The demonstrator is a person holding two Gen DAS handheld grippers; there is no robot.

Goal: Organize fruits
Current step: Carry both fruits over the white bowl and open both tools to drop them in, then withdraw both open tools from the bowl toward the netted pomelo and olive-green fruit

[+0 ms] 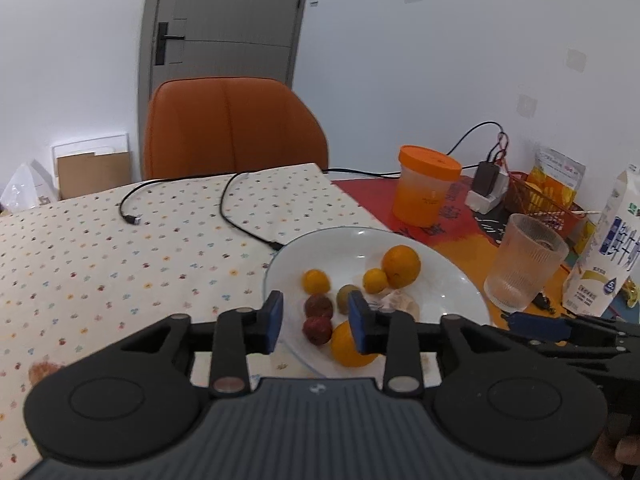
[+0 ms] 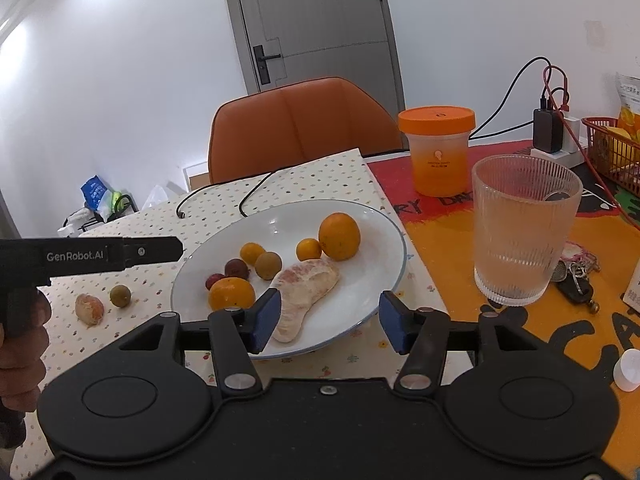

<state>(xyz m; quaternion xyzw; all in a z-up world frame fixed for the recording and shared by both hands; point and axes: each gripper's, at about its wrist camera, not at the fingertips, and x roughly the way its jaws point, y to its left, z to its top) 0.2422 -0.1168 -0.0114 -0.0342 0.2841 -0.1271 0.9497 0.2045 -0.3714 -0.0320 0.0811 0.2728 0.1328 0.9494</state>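
A white plate (image 2: pixel 376 232) holds several fruits: a large orange (image 2: pixel 339 236), small oranges, two dark red fruits (image 1: pixel 319 306), a brown-green fruit and a peeled pomelo wedge (image 2: pixel 306 288). My left gripper (image 1: pixel 316 322) is open and empty over the plate's near edge (image 1: pixel 460 280), above the red fruits. My right gripper (image 2: pixel 326 322) is open and empty at the plate's front rim, its left finger by the wedge. A peeled citrus piece (image 2: pixel 89 309) and a small green fruit (image 2: pixel 120 295) lie on the cloth left of the plate.
A ribbed glass (image 2: pixel 524 228), an orange-lidded jar (image 2: pixel 439 150), keys (image 2: pixel 576 280), a milk carton (image 1: pixel 608 248) and a red basket (image 2: pixel 612 152) stand right of the plate. Black cables (image 1: pixel 240 208) cross the dotted cloth. An orange chair (image 1: pixel 232 128) stands behind the table.
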